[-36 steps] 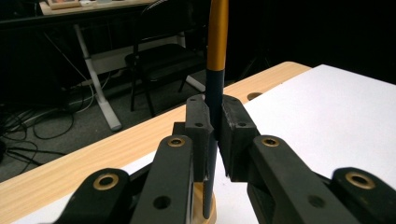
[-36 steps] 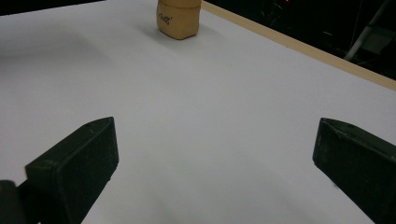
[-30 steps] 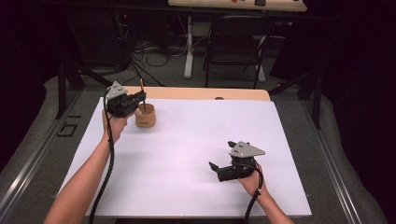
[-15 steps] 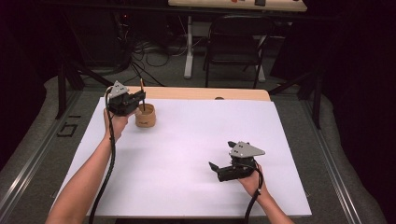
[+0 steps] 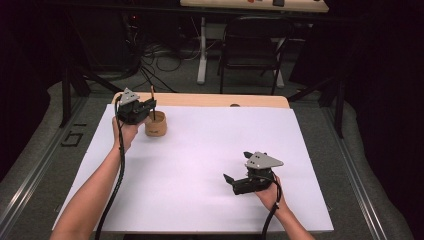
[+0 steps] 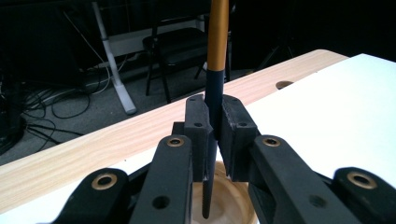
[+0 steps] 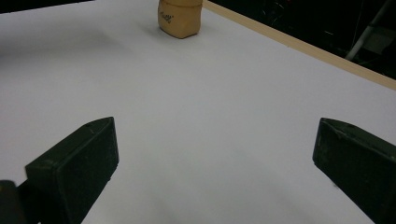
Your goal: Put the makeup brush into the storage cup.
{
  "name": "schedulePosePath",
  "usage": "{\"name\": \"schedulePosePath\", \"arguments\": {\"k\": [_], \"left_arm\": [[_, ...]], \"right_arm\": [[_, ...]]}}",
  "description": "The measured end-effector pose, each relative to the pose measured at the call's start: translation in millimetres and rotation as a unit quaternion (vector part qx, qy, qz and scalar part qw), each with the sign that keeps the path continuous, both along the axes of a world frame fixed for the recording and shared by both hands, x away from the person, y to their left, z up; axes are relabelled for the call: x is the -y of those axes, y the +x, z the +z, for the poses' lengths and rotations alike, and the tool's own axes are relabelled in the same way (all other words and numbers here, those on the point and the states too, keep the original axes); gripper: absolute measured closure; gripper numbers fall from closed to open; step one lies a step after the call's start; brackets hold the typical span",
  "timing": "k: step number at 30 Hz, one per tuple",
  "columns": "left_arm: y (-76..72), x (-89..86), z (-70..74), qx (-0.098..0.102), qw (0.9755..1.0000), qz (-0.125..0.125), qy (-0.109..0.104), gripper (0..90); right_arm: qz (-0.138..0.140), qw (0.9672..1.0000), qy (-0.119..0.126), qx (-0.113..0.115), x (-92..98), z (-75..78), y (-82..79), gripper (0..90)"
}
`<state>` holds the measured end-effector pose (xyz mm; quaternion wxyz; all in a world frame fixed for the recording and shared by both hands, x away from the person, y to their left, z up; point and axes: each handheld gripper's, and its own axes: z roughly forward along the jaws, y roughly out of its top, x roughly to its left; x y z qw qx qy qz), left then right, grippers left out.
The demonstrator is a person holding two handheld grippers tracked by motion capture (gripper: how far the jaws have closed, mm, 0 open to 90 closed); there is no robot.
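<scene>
Now your left gripper (image 6: 212,135) pinches the pencil (image 6: 215,70) upright, its tip down inside the wooden cup (image 5: 156,126) near the table's (image 5: 210,150) far left corner; nothing has shifted, so release looks due. Your right gripper (image 7: 215,163) rests spread wide.

A dark room: grey carpet (image 5: 320,125) underfoot, a black chair (image 5: 250,47) behind the table (image 5: 200,100) (wooden, under a white sheet (image 5: 200,165)), cables (image 5: 155,60) tangled beside a white desk leg (image 5: 202,50).
</scene>
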<state>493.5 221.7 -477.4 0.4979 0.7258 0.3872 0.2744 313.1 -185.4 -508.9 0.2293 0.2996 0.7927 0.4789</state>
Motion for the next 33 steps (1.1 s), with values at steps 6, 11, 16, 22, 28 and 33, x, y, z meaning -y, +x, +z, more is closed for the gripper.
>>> {"name": "schedulePosePath", "arguments": {"k": [6, 11, 16, 22, 28, 33], "left_arm": [[2.6, 1.0, -3.7, -0.004, 1.0, 0.002, 0.0, 81.8], [3.5, -0.5, -5.1, -0.013, 0.9999, 0.004, -0.009, 75.0], [1.5, -3.1, -5.0, -0.028, 0.9995, 0.007, -0.012, 30.9], [-8.7, -3.9, 2.0, -0.017, 0.9998, -0.002, -0.005, 13.0], [-22.2, -4.2, 7.5, -0.011, 0.9999, -0.013, 0.005, 7.5], [-34.5, -6.8, 9.3, -0.01, 0.9996, -0.023, 0.012, 6.1]], "right_arm": [[-0.001, 1.0, -0.001, -0.001, 0.4, -0.1, -0.3, 0.0], [-0.001, 1.0, 0.0, 0.0, 0.1, 0.0, -0.1, 0.0], [-0.001, 1.0, 0.0, 0.0, 0.6, 0.4, 0.2, 0.0], [-0.002, 1.0, 0.0, 0.003, 1.7, 1.2, 0.5, 0.0], [-0.002, 1.0, 0.004, 0.005, 3.0, 2.1, 0.2, 0.0], [-0.005, 0.9999, 0.009, 0.006, 4.0, 2.9, -0.1, 0.0]]}}
